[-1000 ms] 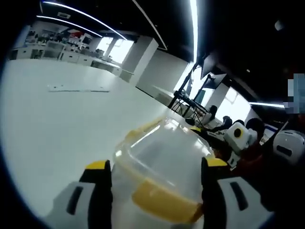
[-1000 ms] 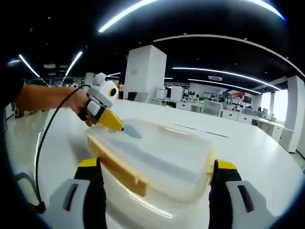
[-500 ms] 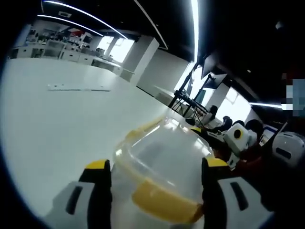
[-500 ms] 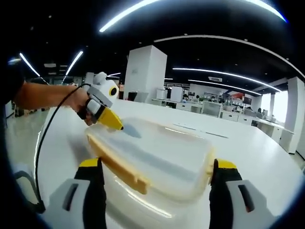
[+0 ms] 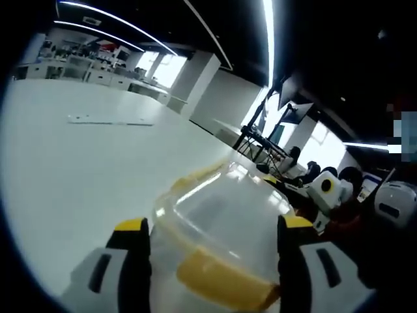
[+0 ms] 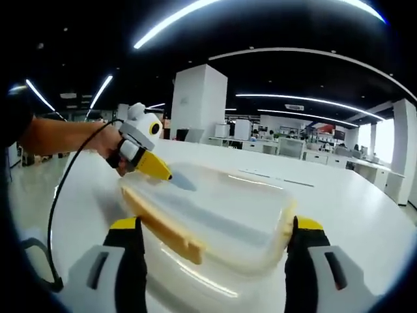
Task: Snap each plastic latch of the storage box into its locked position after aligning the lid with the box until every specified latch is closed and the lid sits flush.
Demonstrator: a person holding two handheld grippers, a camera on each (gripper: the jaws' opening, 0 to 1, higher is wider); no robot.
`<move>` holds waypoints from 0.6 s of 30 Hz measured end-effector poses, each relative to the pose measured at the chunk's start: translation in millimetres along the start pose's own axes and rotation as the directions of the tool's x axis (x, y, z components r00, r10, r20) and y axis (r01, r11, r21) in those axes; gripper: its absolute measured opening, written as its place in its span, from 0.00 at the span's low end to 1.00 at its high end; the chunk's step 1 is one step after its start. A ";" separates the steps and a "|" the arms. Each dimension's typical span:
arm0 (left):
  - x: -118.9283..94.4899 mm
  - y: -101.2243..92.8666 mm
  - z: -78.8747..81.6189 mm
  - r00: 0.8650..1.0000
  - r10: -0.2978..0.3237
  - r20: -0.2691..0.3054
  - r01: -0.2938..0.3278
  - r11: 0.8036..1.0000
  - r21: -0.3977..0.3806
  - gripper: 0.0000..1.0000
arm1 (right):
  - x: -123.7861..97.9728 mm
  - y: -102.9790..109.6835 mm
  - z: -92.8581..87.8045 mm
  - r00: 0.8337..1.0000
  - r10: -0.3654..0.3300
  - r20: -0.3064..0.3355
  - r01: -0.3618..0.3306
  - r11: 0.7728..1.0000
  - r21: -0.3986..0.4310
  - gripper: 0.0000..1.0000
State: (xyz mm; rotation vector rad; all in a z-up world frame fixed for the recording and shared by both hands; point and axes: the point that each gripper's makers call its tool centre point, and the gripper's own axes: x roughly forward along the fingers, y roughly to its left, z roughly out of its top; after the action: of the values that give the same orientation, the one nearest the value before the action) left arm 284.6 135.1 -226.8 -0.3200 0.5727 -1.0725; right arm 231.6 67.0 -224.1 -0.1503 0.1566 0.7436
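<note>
— The right gripper (image 6: 215, 228), how does it stand?

— Its two jaws are spread wide, one at 7 o'clock and one at 5 o'clock of the right gripper view. The storage box (image 6: 208, 225) sits between them, with its clear lid (image 6: 221, 208) on top. I cannot tell if the jaws touch the box walls.

— And the left gripper (image 6: 164, 175)?

— In the right gripper view it comes in from 10 o'clock, held by a hand (image 6: 107, 145). Its yellow tips rest at the far corner of the lid. In the left gripper view its own jaws are also wide apart, at 7 and 5 o'clock, and the box is between them, near 6 o'clock.

— Where are the latches?

— A yellow latch (image 6: 166, 225) runs along the side of the box at 7 o'clock in the right gripper view. Another yellow latch (image 5: 221, 283) is at 6 o'clock in the left gripper view, close to the camera. Whether they are locked, I cannot tell.

— What is under the box?

— A white table (image 6: 352, 208).
</note>
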 end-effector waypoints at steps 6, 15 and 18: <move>-2.1 2.6 -0.2 1.000 0.003 0.008 -0.003 1.000 -0.009 0.80 | 0.1 0.1 -0.9 1.000 0.013 0.000 -0.013 1.000 -0.012 0.91; -4.0 3.3 2.9 1.000 -0.001 0.014 0.001 1.000 0.007 0.81 | -1.4 -7.5 -17.1 0.992 0.091 -0.084 -0.106 0.974 -0.201 0.89; -7.6 4.4 9.0 0.999 -0.007 0.032 0.005 0.998 0.070 0.79 | -4.1 -8.8 -11.0 0.990 0.137 -0.036 -0.140 0.982 -0.129 0.89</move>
State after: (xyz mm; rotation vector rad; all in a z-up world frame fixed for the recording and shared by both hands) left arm 290.3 143.7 -219.5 -0.2780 0.5044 -1.0889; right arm 233.7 55.8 -233.4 -0.2769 0.1451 0.8916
